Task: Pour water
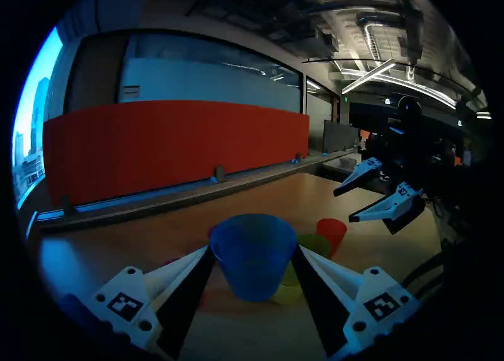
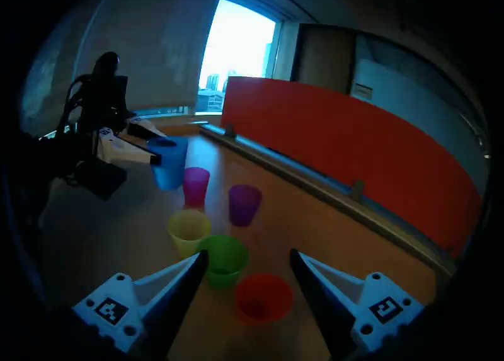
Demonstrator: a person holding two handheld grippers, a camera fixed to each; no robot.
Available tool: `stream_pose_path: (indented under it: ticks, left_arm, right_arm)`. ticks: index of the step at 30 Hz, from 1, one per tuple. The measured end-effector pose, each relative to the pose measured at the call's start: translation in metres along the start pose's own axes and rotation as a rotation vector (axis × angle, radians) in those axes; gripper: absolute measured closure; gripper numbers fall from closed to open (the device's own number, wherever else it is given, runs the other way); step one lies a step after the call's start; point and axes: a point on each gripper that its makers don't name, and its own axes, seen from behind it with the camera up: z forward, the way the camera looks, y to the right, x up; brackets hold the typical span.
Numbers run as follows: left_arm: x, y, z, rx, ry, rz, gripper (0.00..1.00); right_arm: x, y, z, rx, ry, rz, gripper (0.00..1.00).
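Wooden desk (image 2: 113, 235), red partition (image 2: 353, 140) behind. The left gripper (image 1: 252, 247) is clamped on a translucent blue cup (image 1: 253, 269), upright at the far left of a cluster of coloured cups. The right gripper (image 2: 249, 255) hovers, fingers apart, above a near red cup (image 2: 263, 297). Pouring seems not yet begun; no water is discernible.

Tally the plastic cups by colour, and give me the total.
Blue plastic cup: 1
Pink plastic cup: 1
Purple plastic cup: 1
Yellow plastic cup: 1
Green plastic cup: 1
Red plastic cup: 1
Total: 6
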Motion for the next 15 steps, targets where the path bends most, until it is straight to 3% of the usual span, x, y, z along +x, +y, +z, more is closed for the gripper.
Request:
stream_pose_path:
  ticks: [15]
  left_arm:
    - [0.021, 0.01, -0.012, -0.014, 0.068, 0.028, 0.15]
  right_arm:
    - [-0.005, -0.013, 0.016, 0.074, -0.034, -0.004, 0.0]
